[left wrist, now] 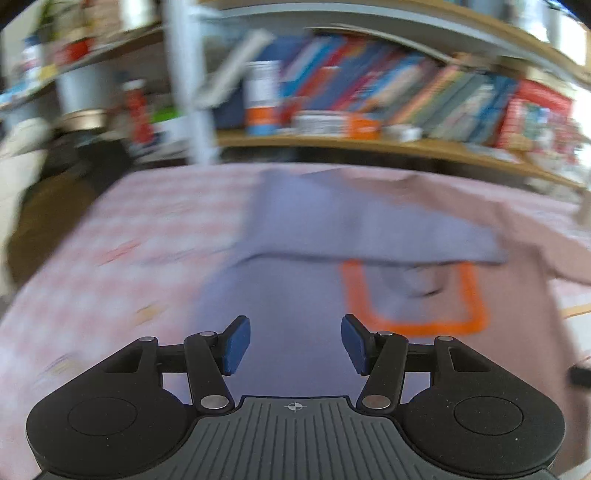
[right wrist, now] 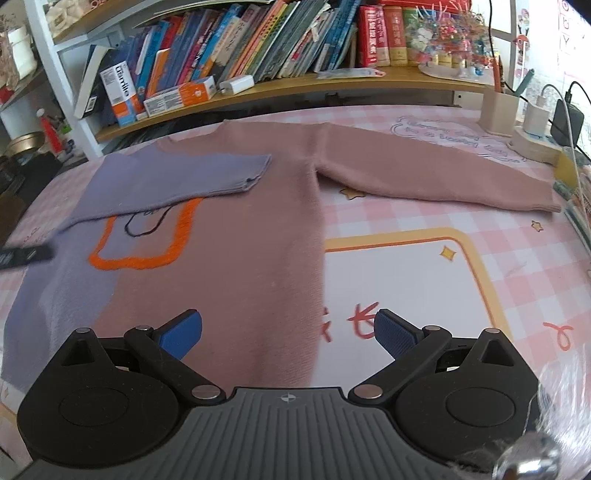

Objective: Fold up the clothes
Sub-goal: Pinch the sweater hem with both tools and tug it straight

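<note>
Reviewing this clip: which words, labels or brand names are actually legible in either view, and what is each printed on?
"Litanlite", uncertain: white and blue upright box on the wooden shelf.
Red book spines: characters too small to read.
Pink checked tablecloth: cursive writing unreadable.
Left wrist view: all blurred.

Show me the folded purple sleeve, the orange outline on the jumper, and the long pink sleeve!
Folded purple knitted sleeve (right wrist: 177, 181), right wrist view, mid-sleeve.
Orange outline (right wrist: 184, 225), right wrist view, its right edge.
Long pink knitted sleeve (right wrist: 436, 173), right wrist view, mid-sleeve.

A pink checked table (right wrist: 424, 206) carries a sweater (right wrist: 258, 221) spread flat, a power strip (right wrist: 535, 146) and a cup (right wrist: 498, 112).
</note>
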Demonstrator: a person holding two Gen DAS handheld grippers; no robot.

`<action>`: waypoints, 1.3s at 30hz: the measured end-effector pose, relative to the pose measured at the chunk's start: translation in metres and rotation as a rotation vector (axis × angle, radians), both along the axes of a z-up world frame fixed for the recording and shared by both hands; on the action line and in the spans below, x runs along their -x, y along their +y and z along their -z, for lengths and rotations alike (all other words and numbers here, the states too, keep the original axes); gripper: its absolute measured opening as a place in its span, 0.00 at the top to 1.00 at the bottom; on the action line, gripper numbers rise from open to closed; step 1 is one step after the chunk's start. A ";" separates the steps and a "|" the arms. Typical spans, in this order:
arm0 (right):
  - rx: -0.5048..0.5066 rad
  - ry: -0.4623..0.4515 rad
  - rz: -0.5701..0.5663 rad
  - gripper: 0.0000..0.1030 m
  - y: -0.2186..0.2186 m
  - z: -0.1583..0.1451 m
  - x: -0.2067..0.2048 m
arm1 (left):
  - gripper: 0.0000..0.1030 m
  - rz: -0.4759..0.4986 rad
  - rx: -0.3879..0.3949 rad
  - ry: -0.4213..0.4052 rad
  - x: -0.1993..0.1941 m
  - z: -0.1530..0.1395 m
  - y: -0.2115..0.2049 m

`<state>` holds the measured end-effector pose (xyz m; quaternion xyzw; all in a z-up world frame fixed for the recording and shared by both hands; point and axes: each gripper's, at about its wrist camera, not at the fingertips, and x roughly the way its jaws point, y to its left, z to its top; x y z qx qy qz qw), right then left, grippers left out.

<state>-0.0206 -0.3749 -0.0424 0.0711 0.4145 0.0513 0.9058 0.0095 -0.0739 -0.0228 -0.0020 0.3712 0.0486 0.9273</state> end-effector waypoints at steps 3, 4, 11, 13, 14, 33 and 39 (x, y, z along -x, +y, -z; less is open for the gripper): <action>0.015 0.007 0.014 0.03 0.002 0.001 0.003 | 0.46 -0.097 -0.030 0.011 0.021 0.005 0.031; 0.021 0.010 0.023 0.03 0.002 0.001 0.004 | 0.46 -0.126 -0.037 0.015 0.027 0.007 0.041; 0.068 0.045 0.071 0.07 0.005 0.003 0.018 | 0.46 -0.177 0.023 0.038 0.022 0.024 0.079; 0.080 0.058 0.082 0.13 0.006 0.003 0.022 | 0.46 -0.194 0.064 0.048 0.022 0.030 0.089; 0.081 0.063 0.088 0.14 0.007 0.003 0.025 | 0.47 -0.193 0.078 0.050 0.023 0.032 0.092; 0.048 0.091 0.080 0.89 0.048 0.003 0.034 | 0.96 -0.127 0.293 0.005 0.025 0.025 0.131; 0.070 0.076 0.017 0.89 0.069 0.000 0.034 | 0.96 -0.152 0.281 -0.002 0.026 0.024 0.148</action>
